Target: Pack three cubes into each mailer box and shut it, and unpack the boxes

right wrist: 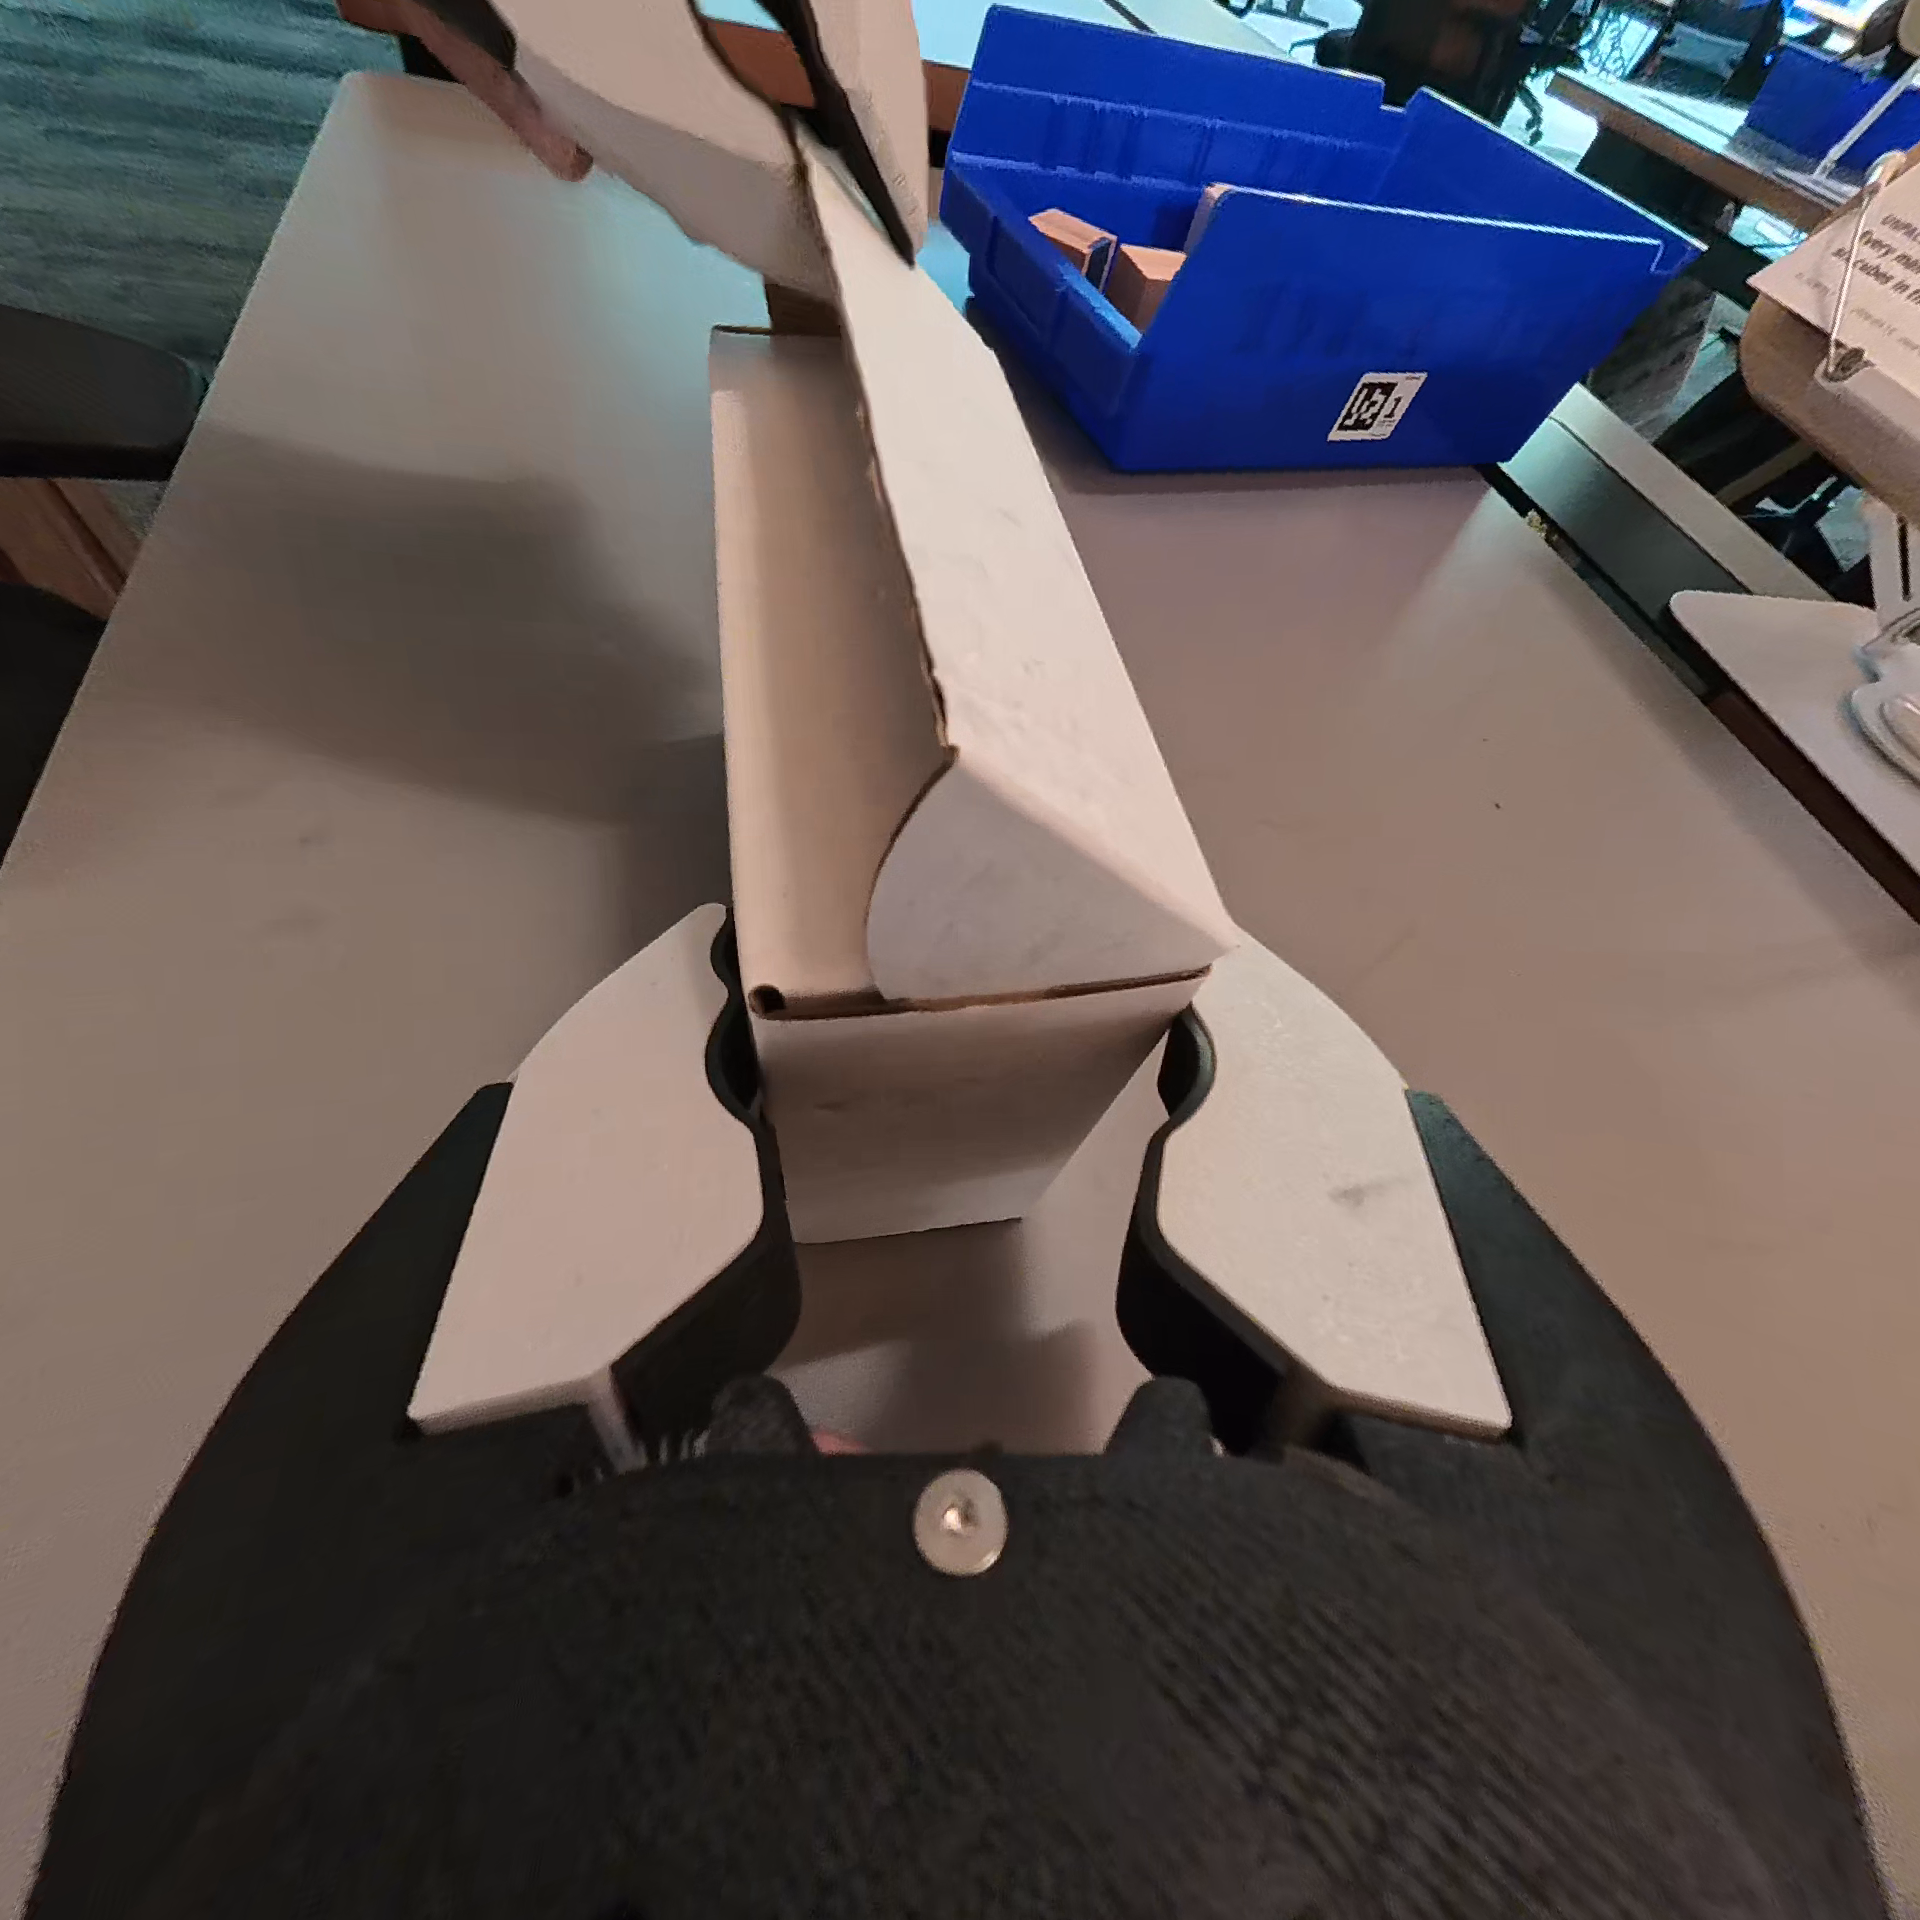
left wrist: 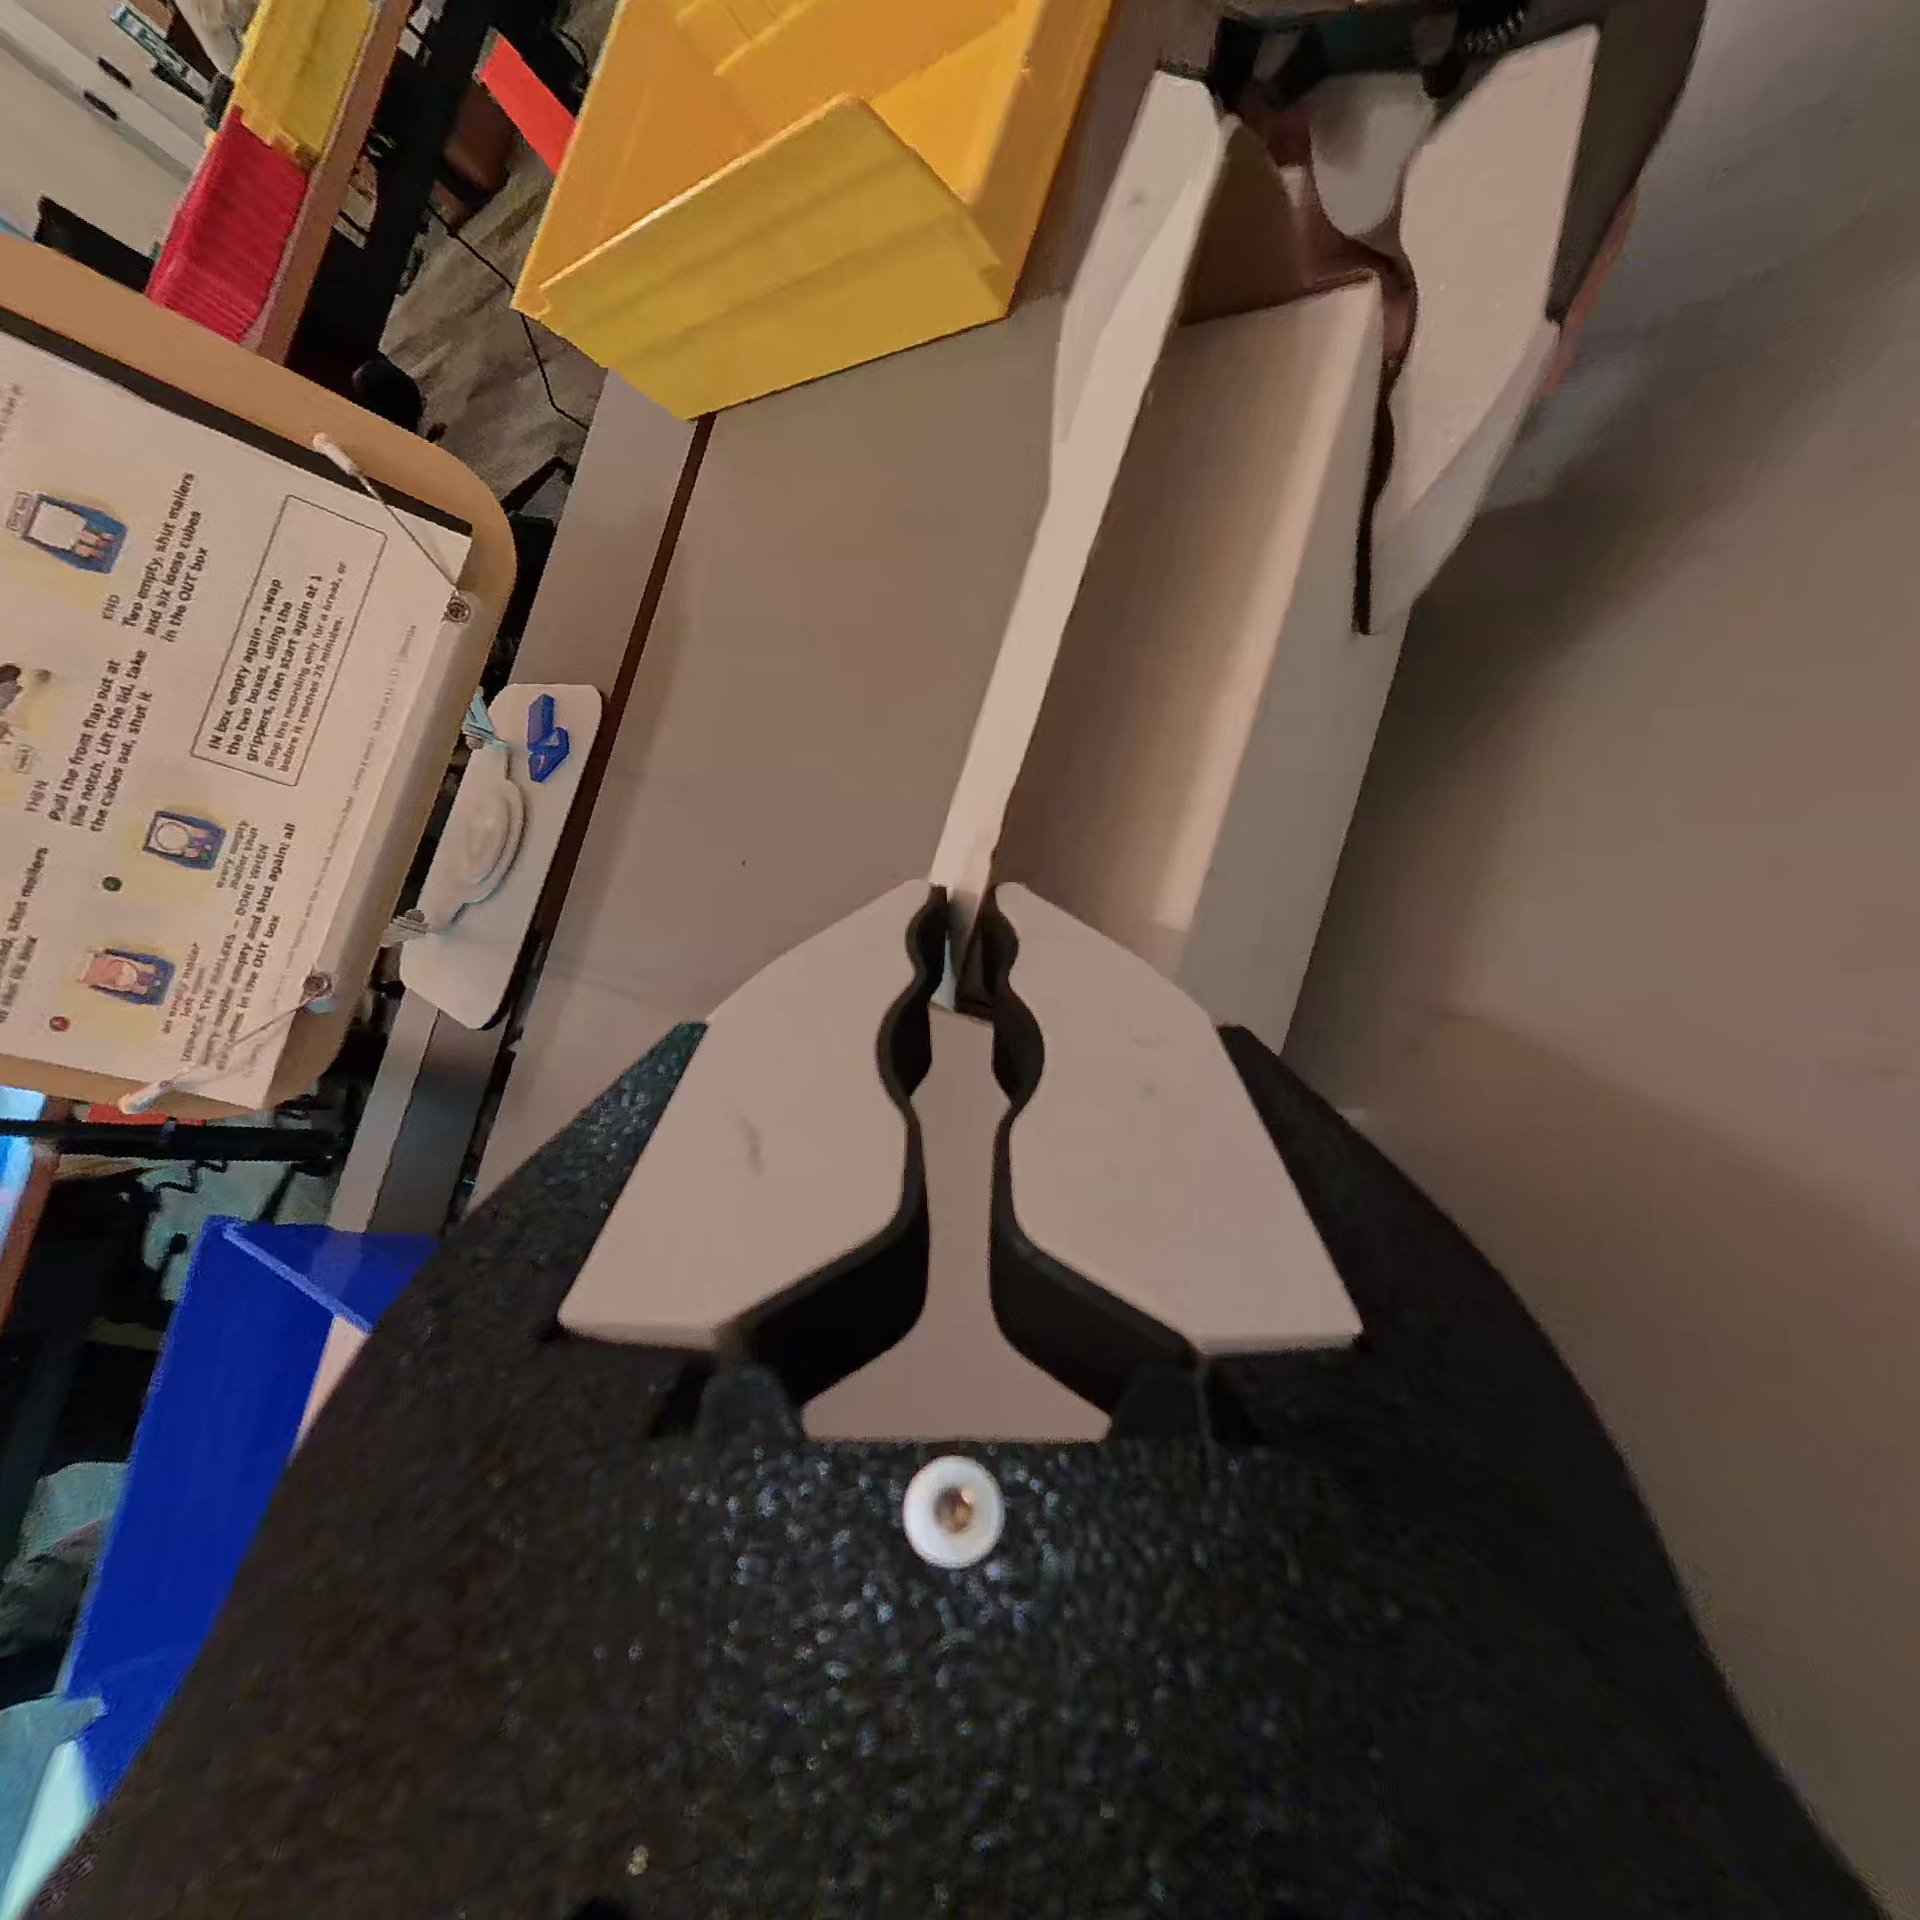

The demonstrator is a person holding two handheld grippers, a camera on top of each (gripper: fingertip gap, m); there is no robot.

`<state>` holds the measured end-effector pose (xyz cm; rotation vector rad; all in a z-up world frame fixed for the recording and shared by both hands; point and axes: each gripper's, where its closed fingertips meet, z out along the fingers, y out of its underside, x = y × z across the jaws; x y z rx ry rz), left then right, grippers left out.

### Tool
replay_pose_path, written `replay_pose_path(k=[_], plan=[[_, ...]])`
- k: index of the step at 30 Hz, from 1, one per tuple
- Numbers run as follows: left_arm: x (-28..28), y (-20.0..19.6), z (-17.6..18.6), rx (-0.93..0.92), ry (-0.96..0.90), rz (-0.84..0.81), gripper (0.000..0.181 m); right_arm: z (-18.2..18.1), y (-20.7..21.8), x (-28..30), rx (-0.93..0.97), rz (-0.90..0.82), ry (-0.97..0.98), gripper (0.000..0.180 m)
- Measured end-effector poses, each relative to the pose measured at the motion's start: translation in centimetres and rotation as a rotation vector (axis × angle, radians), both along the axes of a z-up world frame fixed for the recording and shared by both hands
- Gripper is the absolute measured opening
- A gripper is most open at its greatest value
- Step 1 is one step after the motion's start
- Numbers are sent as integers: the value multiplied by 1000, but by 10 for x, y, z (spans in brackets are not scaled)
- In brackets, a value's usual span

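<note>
- Here, nearest in the left wrist view, we see our left gripper [left wrist: 961, 940] with its 2 fingers drawn almost together, pinching the thin white edge of the mailer box lid [left wrist: 1049, 582] between the tips.
- In the right wrist view, our right gripper [right wrist: 961, 1023] straddles the near end of the mailer box [right wrist: 935, 1122], 1 finger on each side wall; the left finger touches the wall, and we cannot tell whether the right one presses or merely sits beside it.
- The box stands on the grey table [right wrist: 364, 727], long and narrow, running away from the right gripper.
- Its lid is tilted up along the length, partly raised, with a rounded side flap [right wrist: 997, 914] hanging over the near end.
- At the far end of the box, in the right wrist view, the left gripper holds the lid's edge.
- Beyond, on the right, a blue bin [right wrist: 1299, 312] sits on the table with brown cubes [right wrist: 1143, 275] inside; we cannot count them.
- In the left wrist view, a yellow bin [left wrist: 790, 229] lies past the box, near the table's far edge.
- To the left there, an instruction sheet [left wrist: 208, 727] stands clipped on a wooden board.
</note>
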<state>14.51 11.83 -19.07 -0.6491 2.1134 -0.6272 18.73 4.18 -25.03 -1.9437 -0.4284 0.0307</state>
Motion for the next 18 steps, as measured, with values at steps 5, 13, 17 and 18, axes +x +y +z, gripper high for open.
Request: replay_pose_path(k=[5,13,17,18], plan=[[6,5,11,-215,86,55,7,-1,-2,-4,-22,22,-50,77],[-4,-3,20,-139,-20,41,10,12,-12,-2,12,34,-63,88],[-14,-19,45,-122,-195,62,2,76,-25,4,250,-6,66,74],[-16,-29,47,-123,-224,47,1,90,-28,9,301,-42,59,67]])
